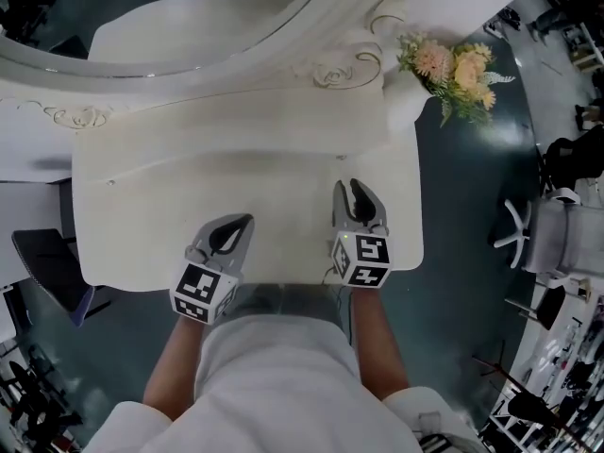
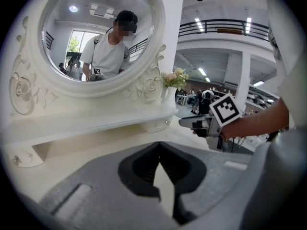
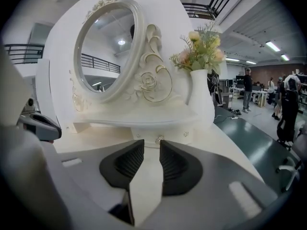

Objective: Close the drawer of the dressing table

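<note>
The cream dressing table [image 1: 142,243] fills the middle of the head view, with its oval mirror [image 1: 170,26] at the back. Under the mirror shelf, a small drawer front with a round knob [image 3: 159,139] sits flush with its frame. My left gripper [image 1: 245,223] hovers over the front left of the tabletop. Its fingertips meet, shut on nothing [image 2: 157,145]. Over the front right of the tabletop, my right gripper [image 1: 347,187] points at the knob. It stands open with an empty gap between its pads [image 3: 151,143].
A white vase of pink and yellow flowers [image 1: 453,69] stands on the table's back right corner. A white stool [image 1: 514,229] is on the dark floor to the right, a dark chair [image 1: 47,262] to the left. The person's torso is right at the table's front edge.
</note>
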